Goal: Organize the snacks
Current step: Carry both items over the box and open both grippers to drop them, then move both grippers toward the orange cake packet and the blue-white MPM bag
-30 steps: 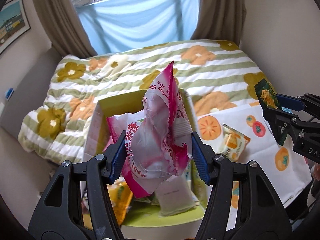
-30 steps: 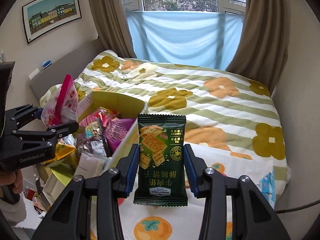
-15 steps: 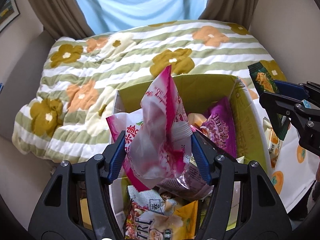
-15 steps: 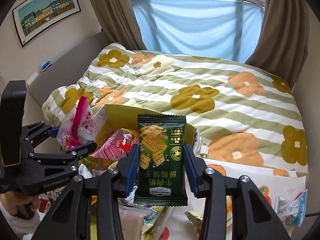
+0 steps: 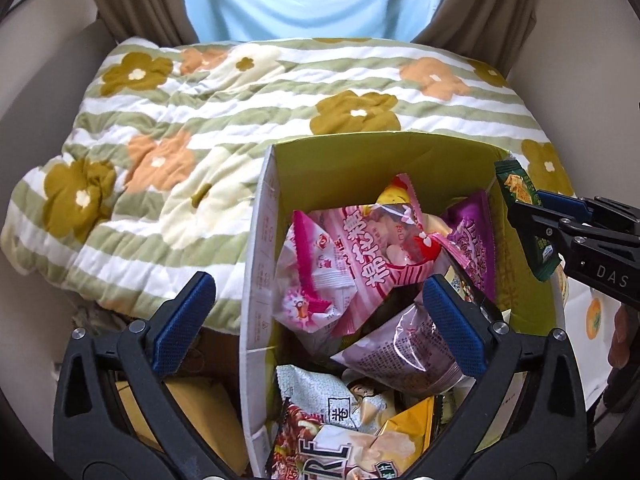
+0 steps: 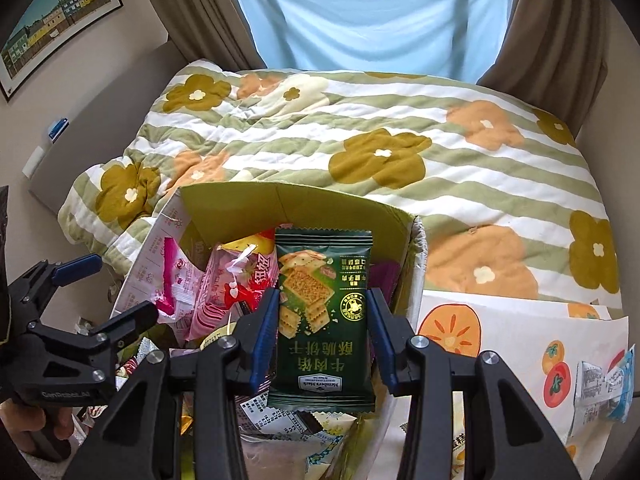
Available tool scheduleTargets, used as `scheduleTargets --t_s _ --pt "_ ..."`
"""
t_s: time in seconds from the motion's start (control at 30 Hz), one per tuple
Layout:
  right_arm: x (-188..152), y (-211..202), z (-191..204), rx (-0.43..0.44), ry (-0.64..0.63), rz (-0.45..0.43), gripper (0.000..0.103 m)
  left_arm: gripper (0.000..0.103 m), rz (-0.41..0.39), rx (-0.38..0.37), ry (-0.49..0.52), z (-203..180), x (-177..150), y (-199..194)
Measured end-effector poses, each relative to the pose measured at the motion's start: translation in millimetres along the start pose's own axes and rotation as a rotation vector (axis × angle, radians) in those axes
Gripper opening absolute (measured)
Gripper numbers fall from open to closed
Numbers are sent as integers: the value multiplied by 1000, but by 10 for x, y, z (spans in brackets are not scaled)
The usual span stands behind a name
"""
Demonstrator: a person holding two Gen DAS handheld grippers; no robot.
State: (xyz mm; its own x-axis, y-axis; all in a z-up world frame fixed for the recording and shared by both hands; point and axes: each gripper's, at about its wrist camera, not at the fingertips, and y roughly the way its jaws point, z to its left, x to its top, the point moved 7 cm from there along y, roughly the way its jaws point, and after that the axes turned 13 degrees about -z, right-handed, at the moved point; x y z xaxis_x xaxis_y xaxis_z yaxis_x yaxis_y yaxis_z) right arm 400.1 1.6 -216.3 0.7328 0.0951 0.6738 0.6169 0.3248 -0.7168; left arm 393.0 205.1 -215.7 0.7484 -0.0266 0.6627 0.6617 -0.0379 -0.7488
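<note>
The right gripper [image 6: 323, 320] is closed on a dark green cracker packet [image 6: 324, 312], its blue pads pressing the two long side edges about halfway up, and it hangs over the near right part of the open cardboard box [image 6: 240, 200]. The left gripper [image 5: 318, 326] stands over the same box with its jaws spread wide and nothing between them. Below it lie a small pink-and-white packet [image 5: 310, 276] against the left wall, a larger pink bag [image 5: 376, 240] with big Chinese characters, a purple bag [image 5: 474, 236] and a pale lilac bag [image 5: 404, 354] of small print.

The green packet looks light, flat and a little stiff, probably a sealed film pouch with brittle crackers inside, so a hard squeeze could break them. Holding it by the side edges seems sound. The film is glossy and may slip, so a hold near the crimped ends would be safer.

It reads upside down to the camera, with gold Chinese characters, a round gold seal and a small white label that looks like "Member's Mark". A packet nearest the left camera shows large letters "RE". The left gripper's body reads "GenRoboAI", the right one's "DAS".

Beyond the box lie a flowered quilt [image 6: 360, 140], then a blue sheet [image 6: 372, 20] across the window between brown curtains [image 6: 556, 28]
</note>
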Motion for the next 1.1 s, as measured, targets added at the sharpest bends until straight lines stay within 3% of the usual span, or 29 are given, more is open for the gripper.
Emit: scheduleTargets --t_s 0.37,0.47,0.5,0.53,0.57,0.83,1.1 --pt "149 274 177 49 27 37 41 103 -7 28 -14 204 -66 -79" --pt "86 347 180 82 76 60 65 103 -15 38 -1 191 -80 -109" --pt "71 339 176 89 89 55 85 103 -16 45 5 190 -85 -121" --pt "47 320 171 102 102 44 99 103 -16 55 10 186 -92 -131" --pt "32 296 180 110 108 34 101 103 -15 64 14 184 -102 -144" --pt "-44 2 232 153 100 -34 101 103 -26 87 29 115 -147 -316" --pt "-90 -444 212 133 56 -66 101 103 -54 12 -22 -131 -144 -598"
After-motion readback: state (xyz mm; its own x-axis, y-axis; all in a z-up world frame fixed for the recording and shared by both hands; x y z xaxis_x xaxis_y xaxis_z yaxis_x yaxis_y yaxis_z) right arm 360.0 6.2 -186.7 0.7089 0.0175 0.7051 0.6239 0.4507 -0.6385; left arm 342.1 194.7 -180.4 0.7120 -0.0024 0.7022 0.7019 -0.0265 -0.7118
